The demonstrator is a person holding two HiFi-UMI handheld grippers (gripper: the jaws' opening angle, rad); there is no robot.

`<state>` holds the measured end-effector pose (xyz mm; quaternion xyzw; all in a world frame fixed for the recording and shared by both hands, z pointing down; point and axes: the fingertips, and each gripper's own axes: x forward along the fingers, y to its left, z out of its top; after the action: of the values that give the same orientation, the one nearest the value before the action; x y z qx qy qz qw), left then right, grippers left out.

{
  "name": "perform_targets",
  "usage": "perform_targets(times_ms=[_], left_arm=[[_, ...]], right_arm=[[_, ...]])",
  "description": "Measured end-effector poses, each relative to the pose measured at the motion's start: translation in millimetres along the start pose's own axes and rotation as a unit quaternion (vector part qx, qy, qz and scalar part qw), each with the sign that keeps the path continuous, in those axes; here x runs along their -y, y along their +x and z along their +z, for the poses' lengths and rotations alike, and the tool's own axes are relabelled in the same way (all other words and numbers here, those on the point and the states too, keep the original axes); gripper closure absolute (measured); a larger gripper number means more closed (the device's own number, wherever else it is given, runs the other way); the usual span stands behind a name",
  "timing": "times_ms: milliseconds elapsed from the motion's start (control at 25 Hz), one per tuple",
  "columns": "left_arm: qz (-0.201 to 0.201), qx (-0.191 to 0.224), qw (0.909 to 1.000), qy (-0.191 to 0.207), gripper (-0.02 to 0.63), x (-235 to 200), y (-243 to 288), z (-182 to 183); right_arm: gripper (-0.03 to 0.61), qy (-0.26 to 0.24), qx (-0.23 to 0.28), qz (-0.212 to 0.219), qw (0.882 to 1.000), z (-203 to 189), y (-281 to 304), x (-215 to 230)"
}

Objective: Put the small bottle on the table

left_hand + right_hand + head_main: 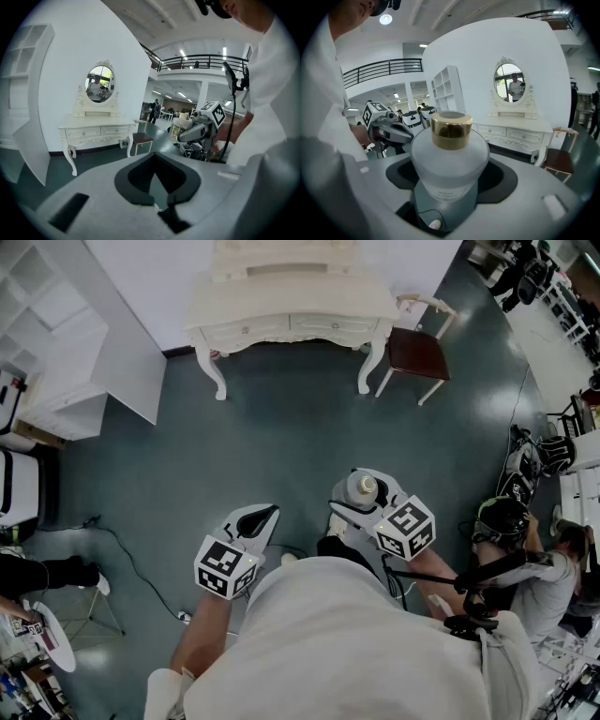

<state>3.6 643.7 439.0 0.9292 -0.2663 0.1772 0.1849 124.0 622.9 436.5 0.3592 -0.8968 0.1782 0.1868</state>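
Note:
My right gripper (368, 491) is shut on the small bottle (450, 159), a frosted white one with a gold cap (451, 130), held upright above the dark floor. Both jaws hug the bottle's round body. My left gripper (270, 514) hangs beside it to the left, shut and with nothing between its black pads (140, 173). The white dressing table (291, 307) with its oval mirror (100, 84) stands against the wall well ahead of both grippers. The left gripper view also catches the right gripper (199, 129) with the bottle (178, 130).
A dark-seated chair (417, 352) stands right of the table. White shelving (56, 362) lines the left wall. A cable (131, 563) trails over the floor at the left. At the right sit a person (544, 573) and equipment (534, 460).

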Motion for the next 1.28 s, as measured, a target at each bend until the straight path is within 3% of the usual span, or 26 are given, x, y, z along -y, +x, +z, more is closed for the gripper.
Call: perform_targets(times_ms=[360, 600, 880, 1280], left_arm=[[-0.004, 0.005, 1.0, -0.001, 0.611, -7, -56, -41], [-0.008, 0.009, 0.9999, -0.003, 0.611, -10, -54, -43], [0.003, 0.007, 1.0, -0.004, 0.611, -34, -7, 0], [0.027, -0.001, 0.9995, 0.017, 0.611, -87, 100, 102]], right_arm=[[0.239, -0.009, -0.013, -0.006, 1.0, -13, 22, -65], [0.239, -0.006, -0.019, -0.004, 1.0, -15, 27, -64], [0.239, -0.012, -0.023, 0.014, 1.0, 9, 47, 0], [0.239, -0.047, -0.009, 0.039, 0.998, 73, 83, 139]])
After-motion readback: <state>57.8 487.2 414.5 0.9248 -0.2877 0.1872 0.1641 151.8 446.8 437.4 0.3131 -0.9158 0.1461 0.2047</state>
